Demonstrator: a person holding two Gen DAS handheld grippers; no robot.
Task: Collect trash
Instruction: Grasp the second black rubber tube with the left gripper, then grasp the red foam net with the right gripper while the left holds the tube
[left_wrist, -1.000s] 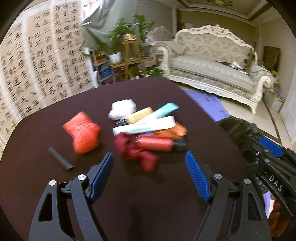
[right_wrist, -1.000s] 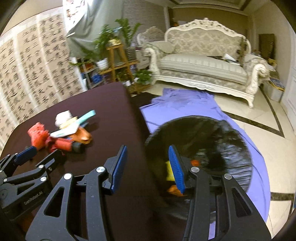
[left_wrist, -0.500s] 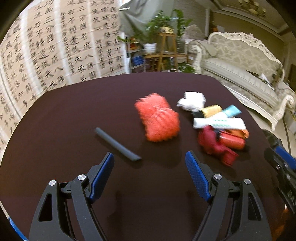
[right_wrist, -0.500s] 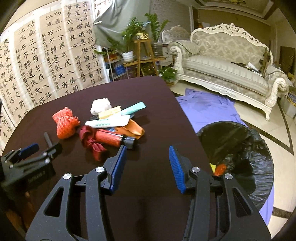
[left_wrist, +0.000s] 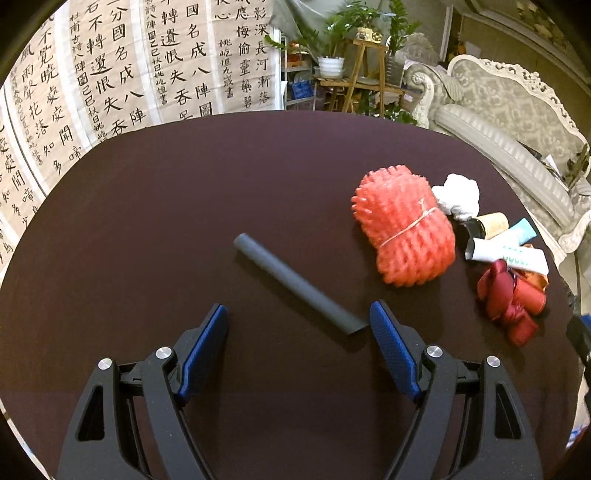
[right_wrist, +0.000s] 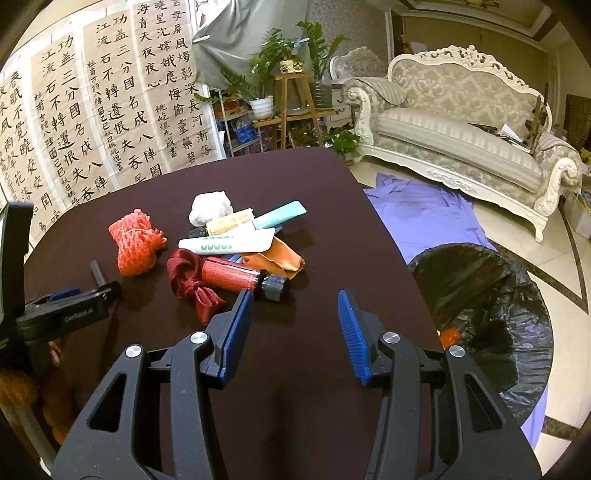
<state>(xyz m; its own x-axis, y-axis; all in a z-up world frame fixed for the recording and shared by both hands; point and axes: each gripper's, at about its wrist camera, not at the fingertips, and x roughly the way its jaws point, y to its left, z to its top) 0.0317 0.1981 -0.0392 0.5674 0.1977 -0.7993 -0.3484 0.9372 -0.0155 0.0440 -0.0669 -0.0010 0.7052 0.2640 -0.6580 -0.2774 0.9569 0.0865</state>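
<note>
My left gripper (left_wrist: 299, 325) is open and empty, just short of a dark grey tube (left_wrist: 295, 282) that lies on the dark table (left_wrist: 184, 192); the tube's near end is beside the right finger. An orange foam net (left_wrist: 404, 225) lies to the right, then white crumpled paper (left_wrist: 458, 194), a white tube (left_wrist: 506, 253) and a red ribbon (left_wrist: 506, 299). My right gripper (right_wrist: 295, 314) is open and empty, close behind a red bottle (right_wrist: 236, 277) with a dark cap. The left gripper (right_wrist: 66, 314) shows at the right wrist view's left edge.
A bin with a black bag (right_wrist: 484, 314) stands on the floor right of the table, with orange trash inside. A purple cloth (right_wrist: 424, 218) lies on the floor. A sofa (right_wrist: 461, 122) and a plant stand (right_wrist: 291, 107) are behind.
My left gripper has swung left, from facing the trash pile to facing the grey tube. My right gripper has moved from over the bin back over the table toward the pile.
</note>
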